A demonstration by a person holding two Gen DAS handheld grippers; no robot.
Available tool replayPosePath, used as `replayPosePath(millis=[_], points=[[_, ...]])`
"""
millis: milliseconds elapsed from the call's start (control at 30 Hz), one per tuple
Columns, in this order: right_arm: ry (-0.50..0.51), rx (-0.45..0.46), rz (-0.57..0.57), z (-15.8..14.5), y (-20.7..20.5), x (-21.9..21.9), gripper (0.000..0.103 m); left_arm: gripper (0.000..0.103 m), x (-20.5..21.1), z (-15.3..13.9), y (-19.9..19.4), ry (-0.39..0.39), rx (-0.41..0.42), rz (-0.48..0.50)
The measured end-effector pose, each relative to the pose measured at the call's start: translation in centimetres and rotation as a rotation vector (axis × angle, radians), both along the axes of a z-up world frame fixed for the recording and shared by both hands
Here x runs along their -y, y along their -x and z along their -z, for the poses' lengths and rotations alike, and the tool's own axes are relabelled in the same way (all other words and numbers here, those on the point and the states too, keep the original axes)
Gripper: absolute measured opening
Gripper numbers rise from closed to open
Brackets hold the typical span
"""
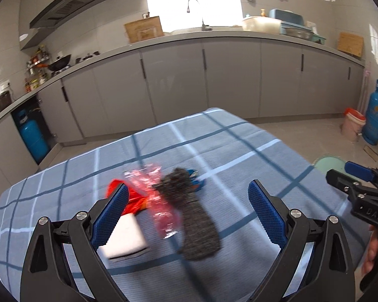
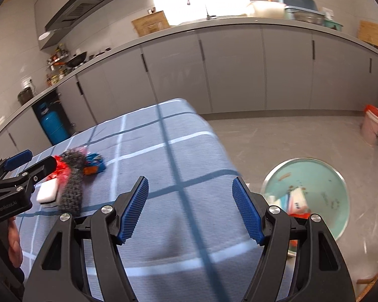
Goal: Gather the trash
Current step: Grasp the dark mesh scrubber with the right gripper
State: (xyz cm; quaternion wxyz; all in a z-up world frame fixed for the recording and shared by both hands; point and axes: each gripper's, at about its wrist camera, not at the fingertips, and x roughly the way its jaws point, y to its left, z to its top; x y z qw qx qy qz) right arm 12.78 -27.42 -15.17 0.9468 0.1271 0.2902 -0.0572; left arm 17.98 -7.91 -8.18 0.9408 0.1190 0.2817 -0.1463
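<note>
Now the left gripper (image 1: 186,214) hangs over the checked table (image 1: 239,151), jaws spread wide with nothing pinched; the trash pile lies below and between them: a red wrapper (image 1: 136,201), a clear red-tinted wrapper (image 1: 161,209), a white pad (image 1: 126,239), a grey speckled cloth (image 1: 196,216) and a blue packet (image 1: 196,178) (all blurred). Beside it, the right gripper (image 2: 190,209) is parted and empty above bare cloth. A green bin (image 2: 320,183) on the floor beside the table holds scraps.

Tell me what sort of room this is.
A home kitchen, most likely: a curved chrome tap over the long grey counter, a black wok under a steel range hood, and blue gas cylinders.
</note>
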Motion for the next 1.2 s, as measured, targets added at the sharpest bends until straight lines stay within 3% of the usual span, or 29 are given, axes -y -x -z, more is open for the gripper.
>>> replayPosePath(millis=[500, 733, 900, 967, 1000, 1200], points=[[0.033, -0.023, -0.218, -0.3, -4.1, -9.9, 0.070, 0.095, -11.6, 3.1, -1.4, -0.013, -0.078, -0.238], [0.061, -0.043, -0.287, 0.3, -5.7, -13.6, 0.070, 0.095, -13.9, 3.9, -1.4, 0.005, -0.100, -0.287], [0.060, -0.118, -0.319, 1.9, -7.5, -14.8, 0.068, 0.095, -14.1, 3.9, -1.6, 0.026, -0.113, -0.297], [0.047, -0.159, -0.356, 2.7, -7.7, -15.2, 0.042, 0.095, -13.9, 4.0, -1.6, 0.027, -0.116, -0.292], [0.051, -0.167, -0.368, 2.9, -7.6, -15.4, 0.023, 0.095, -13.7, 4.0, -1.6, 0.027, -0.117, -0.288], [0.052, -0.106, -0.350, 1.9, -5.6, -14.4, 0.019, 0.095, -11.9, 4.2, -1.7, 0.035, -0.130, -0.252]])
